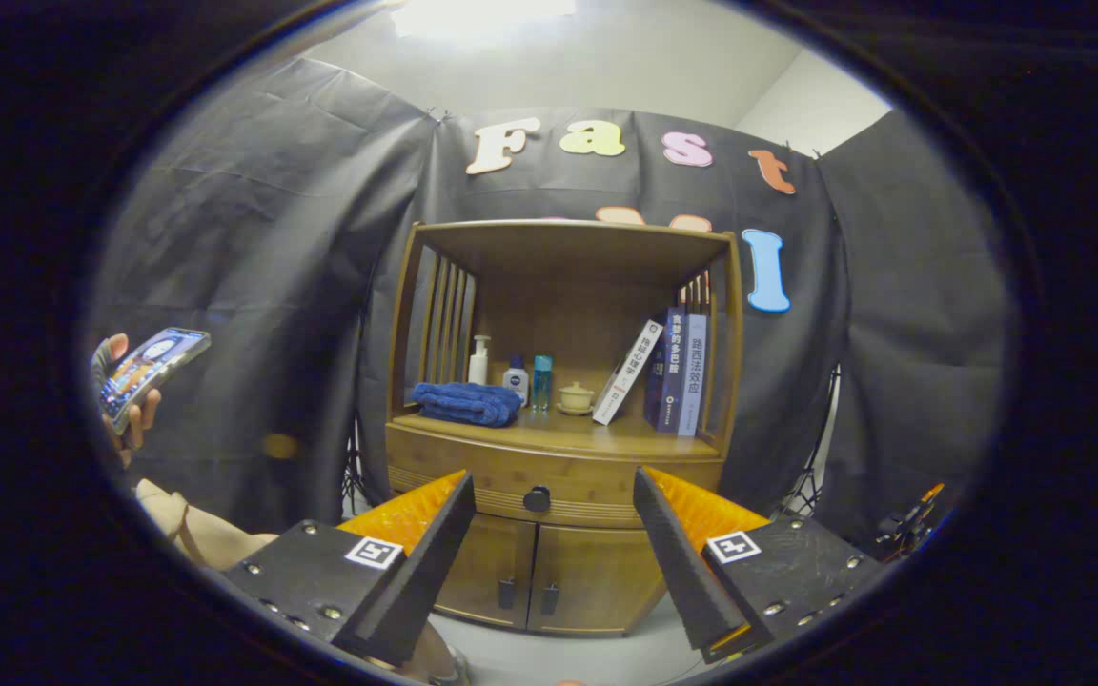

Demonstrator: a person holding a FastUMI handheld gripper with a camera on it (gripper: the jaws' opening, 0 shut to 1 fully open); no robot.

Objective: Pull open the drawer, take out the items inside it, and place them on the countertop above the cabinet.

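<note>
Gripper view looks straight at a wooden cabinet point(559, 429) standing beyond the jaws, which are spread wide and hold nothing; the gripper point(554, 534) is still apart from the furniture. Framed in the gap between the two fingers is the drawer point(549, 481), fully closed, with its dark round knob point(537, 498) right in the middle of that gap. Below the drawer sit two closed doors point(539, 581), each with a small dark handle. Just above the drawer, the cabinet's countertop point(625, 440) carries a folded blue towel point(466, 402), a white pump bottle point(479, 361), a small white bottle point(515, 379), a clear blue bottle point(542, 381), a small lidded cup point(576, 396) and a few books point(668, 372), one leaning. Off beyond the left finger, a hand point(125, 405) holds a phone point(149, 367).
</note>
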